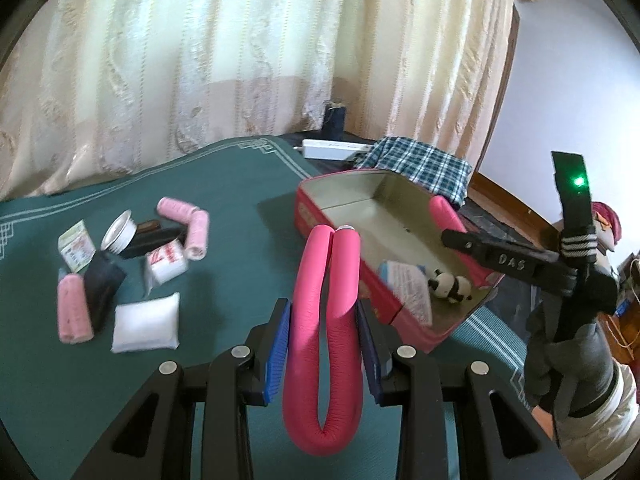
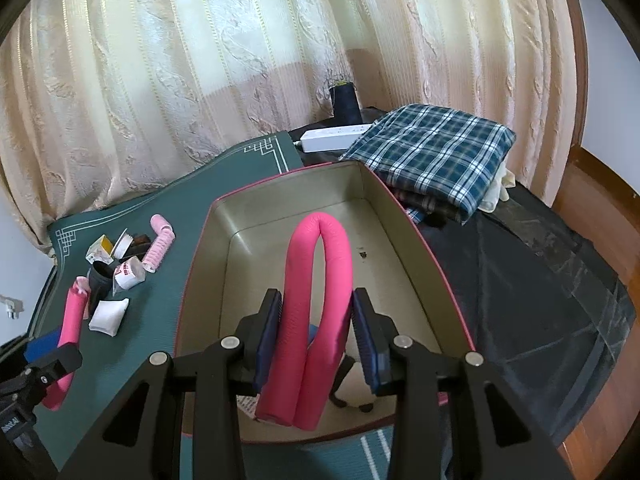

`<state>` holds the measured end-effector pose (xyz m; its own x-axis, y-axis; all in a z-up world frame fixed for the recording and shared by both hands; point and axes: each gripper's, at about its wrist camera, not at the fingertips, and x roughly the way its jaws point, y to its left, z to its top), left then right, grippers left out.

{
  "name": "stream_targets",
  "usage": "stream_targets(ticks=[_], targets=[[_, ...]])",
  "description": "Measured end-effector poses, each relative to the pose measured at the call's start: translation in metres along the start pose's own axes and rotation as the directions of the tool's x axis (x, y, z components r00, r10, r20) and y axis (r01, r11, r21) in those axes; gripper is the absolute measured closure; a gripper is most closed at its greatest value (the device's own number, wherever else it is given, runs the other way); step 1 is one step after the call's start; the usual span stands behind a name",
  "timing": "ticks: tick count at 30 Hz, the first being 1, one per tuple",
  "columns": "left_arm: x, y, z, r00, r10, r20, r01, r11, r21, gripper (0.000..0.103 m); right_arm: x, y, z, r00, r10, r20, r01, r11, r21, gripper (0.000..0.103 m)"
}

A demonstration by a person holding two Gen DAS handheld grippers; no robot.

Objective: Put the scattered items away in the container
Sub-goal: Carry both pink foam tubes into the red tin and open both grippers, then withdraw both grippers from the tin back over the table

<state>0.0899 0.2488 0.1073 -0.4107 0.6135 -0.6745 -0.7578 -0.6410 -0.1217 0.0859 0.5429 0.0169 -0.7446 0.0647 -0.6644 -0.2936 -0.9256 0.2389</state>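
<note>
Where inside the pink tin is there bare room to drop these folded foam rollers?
The rectangular pink tin is bare across its far half, bordered by the far wall and both long sides. Its near end is crowded: a printed paper packet and small panda figure lie there.

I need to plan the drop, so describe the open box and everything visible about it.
The box is a long, rectangular tin, pink-red outside with pale lettering on its side, dull cream metal inside, lid off. It sits flat on the green mat, beside the plaid cloth. Inside at the near end lie a printed paper packet and a small panda toy; the far end is bare but for a dark speck. The right gripper holds a folded pink foam roller over the inside.
</note>
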Motion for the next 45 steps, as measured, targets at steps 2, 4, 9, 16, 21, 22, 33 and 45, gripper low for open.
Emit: stream_targets(ticks=[2,4,9,16,21,22,33,45], targets=[[0.003,-0.007,0.006,1.0,-0.006,0.004,0.006,1.0,0.011,0.068,0.002,-0.004,0.001,1.0,0.004,-0.005,-0.004,1.0,0.003,0.064],[0.008,-0.013,0.014,1.0,-0.014,0.005,0.014,1.0,0.024,0.069,0.004,-0.007,0.0,1.0,0.008,-0.008,-0.007,1.0,0.008,0.064],[0.023,-0.027,0.029,0.999,-0.045,-0.003,0.045,0.998,0.042,0.069,0.006,-0.013,0.002,1.0,0.013,-0.014,-0.013,1.0,0.012,0.064],[0.044,-0.046,0.048,0.995,-0.098,-0.015,0.099,0.993,0.059,0.069,0.008,-0.018,0.003,1.0,0.012,-0.024,-0.012,1.0,0.006,0.064],[0.058,-0.057,0.058,0.992,-0.122,-0.023,0.124,0.99,0.071,0.068,0.009,-0.021,0.002,0.999,0.012,-0.032,-0.011,1.0,0.011,0.064],[0.061,-0.06,0.059,0.992,-0.127,-0.025,0.128,0.989,0.073,0.068,0.009,-0.021,0.002,0.999,0.011,-0.033,-0.01,1.0,0.01,0.064],[0.074,-0.056,0.063,0.989,-0.146,-0.012,0.146,0.989,0.013,0.026,0.01,-0.029,0.003,0.999,0.004,-0.033,-0.002,0.999,0.045,0.058],[0.058,-0.032,0.056,0.995,-0.094,0.008,0.095,0.995,-0.017,0.026,0.003,-0.019,0.006,1.0,0.003,-0.01,-0.003,0.999,0.042,0.056]])
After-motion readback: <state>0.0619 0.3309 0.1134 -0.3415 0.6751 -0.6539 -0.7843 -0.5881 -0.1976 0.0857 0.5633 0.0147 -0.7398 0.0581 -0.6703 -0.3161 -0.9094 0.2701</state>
